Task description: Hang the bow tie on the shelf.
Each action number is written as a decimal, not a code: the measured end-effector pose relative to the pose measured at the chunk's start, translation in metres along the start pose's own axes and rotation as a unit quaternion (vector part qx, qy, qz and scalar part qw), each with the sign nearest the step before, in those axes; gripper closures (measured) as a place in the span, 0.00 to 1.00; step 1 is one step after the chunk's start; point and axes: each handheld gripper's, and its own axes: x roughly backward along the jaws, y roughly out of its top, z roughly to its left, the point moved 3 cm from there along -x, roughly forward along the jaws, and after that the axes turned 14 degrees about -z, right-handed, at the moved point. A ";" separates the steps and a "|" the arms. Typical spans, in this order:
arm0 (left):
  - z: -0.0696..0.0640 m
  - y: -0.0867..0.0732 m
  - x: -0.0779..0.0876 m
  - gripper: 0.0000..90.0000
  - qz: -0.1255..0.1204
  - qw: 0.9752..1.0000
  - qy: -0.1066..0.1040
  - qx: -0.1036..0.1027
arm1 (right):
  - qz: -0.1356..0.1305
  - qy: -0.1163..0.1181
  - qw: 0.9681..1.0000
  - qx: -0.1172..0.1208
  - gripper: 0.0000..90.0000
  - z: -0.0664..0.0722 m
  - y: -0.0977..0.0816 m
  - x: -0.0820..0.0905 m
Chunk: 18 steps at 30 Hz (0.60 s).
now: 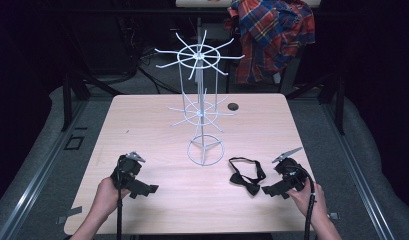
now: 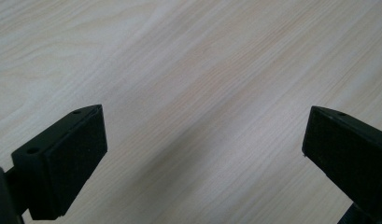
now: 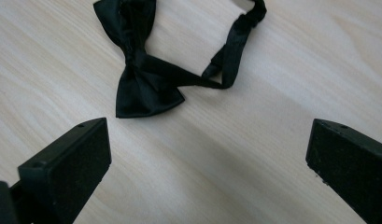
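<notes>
A black bow tie (image 1: pixel 247 178) with its strap looped lies on the wooden table (image 1: pixel 157 125), front right of centre. A white wire display stand (image 1: pixel 201 105) with radiating hooks rises from the table's middle. My right gripper (image 1: pixel 266 190) rests just right of the bow tie, jaws wide apart and empty; in the right gripper view the bow tie (image 3: pixel 142 70) lies a short way beyond the right gripper (image 3: pixel 209 144). My left gripper (image 1: pixel 151 189) sits at the front left, open; in the left gripper view the left gripper (image 2: pixel 205 135) has bare wood between its jaws.
A plaid shirt (image 1: pixel 272 35) hangs behind the table at the back right. A small dark hole (image 1: pixel 233 106) marks the table's far side. Grey flooring and metal rails flank the table.
</notes>
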 end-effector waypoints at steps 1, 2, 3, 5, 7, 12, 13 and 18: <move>0.000 0.000 0.000 0.00 0.000 1.000 0.000 0.000 | -0.001 -0.003 1.000 0.001 0.00 0.001 0.001 -0.001; -0.001 0.000 0.001 0.00 -0.002 1.000 0.000 -0.002 | 0.004 -0.014 1.000 0.012 0.00 0.002 0.003 -0.001; -0.001 0.000 0.001 0.00 -0.002 1.000 -0.001 -0.001 | 0.008 -0.013 1.000 0.016 0.00 0.004 0.004 -0.001; -0.001 0.000 0.001 0.00 -0.001 1.000 0.000 -0.001 | 0.002 -0.010 1.000 0.020 0.00 0.008 0.006 -0.004; -0.001 0.000 0.002 0.00 -0.003 1.000 0.000 -0.001 | 0.000 -0.015 0.999 0.030 0.00 0.012 0.008 -0.004; -0.001 0.000 0.001 0.00 -0.002 1.000 -0.001 0.000 | -0.011 -0.016 0.999 0.048 0.00 0.018 0.013 -0.007; -0.002 0.000 0.001 0.00 -0.001 1.000 -0.002 -0.002 | -0.013 -0.018 0.998 0.054 0.00 0.019 0.014 -0.008; -0.001 0.000 0.000 0.00 -0.002 1.000 -0.001 0.000 | -0.021 -0.015 0.998 0.051 0.00 0.023 0.016 -0.013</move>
